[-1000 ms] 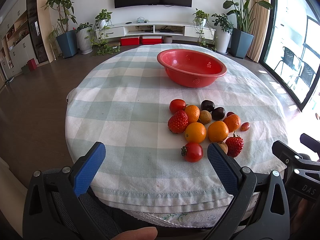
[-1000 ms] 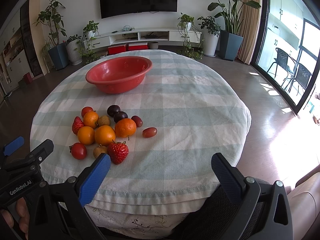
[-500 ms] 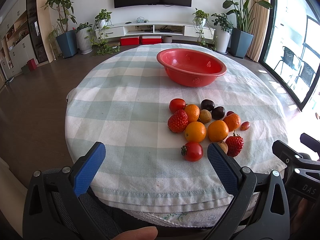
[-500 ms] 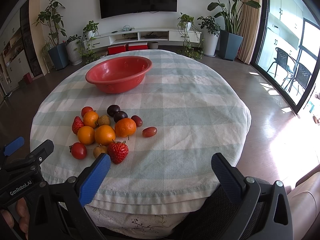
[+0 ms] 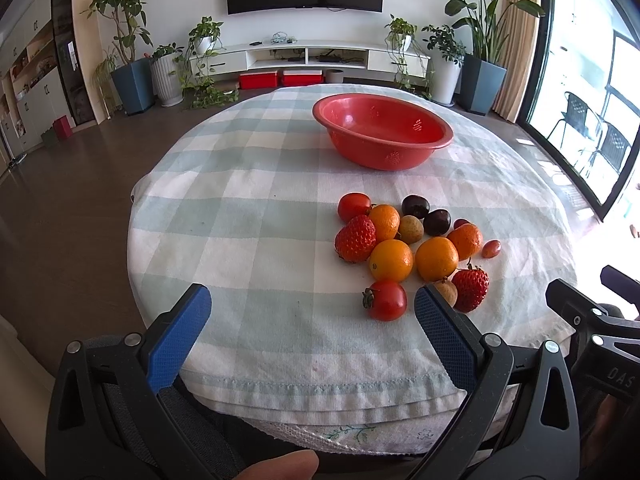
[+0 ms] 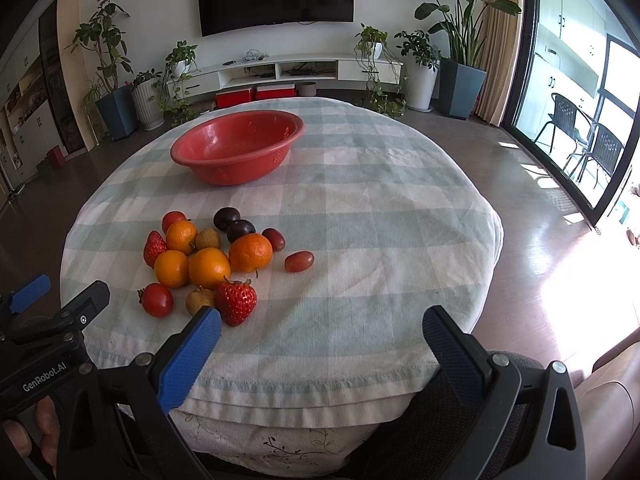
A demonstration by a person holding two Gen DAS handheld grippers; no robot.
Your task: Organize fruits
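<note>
A: Containers first?
B: One red bowl (image 5: pixel 382 136) on the far half of the round tabletop (image 5: pixel 240 216), checked cloth on it. Bowl holds nothing, perforated sides visible.

A: Where's the fruit?
B: All of it in one cluster (image 5: pixel 412 252) on the cloth, on the near side of the bowl and apart from it. Most pieces touch each other.

A: Counts?
B: Four oranges (image 5: pixel 391 260), two strawberries (image 5: pixel 356 239), two tomatoes (image 5: pixel 385 300), two dark plums (image 5: pixel 416 206), two brownish longan-type fruits (image 5: pixel 411 229), two red grapes (image 5: pixel 491 248). Fourteen total. One grape sits a little off to the cluster's right edge; the other is half hidden behind an orange in the left wrist view, clearer from the right wrist (image 6: pixel 274 239).

A: Left gripper?
B: Left gripper (image 5: pixel 312 312) hovers over the near edge of the tabletop, jaws spread wide, nothing between them. Near tomato and a longan sit just beside its right finger. A fingertip (image 5: pixel 280 466) shows at the bottom.

A: Right gripper?
B: Right gripper (image 6: pixel 320 328) also at the near edge, jaws released and wide apart, nothing held. Near strawberry (image 6: pixel 236 302) sits just by its left finger.
</note>
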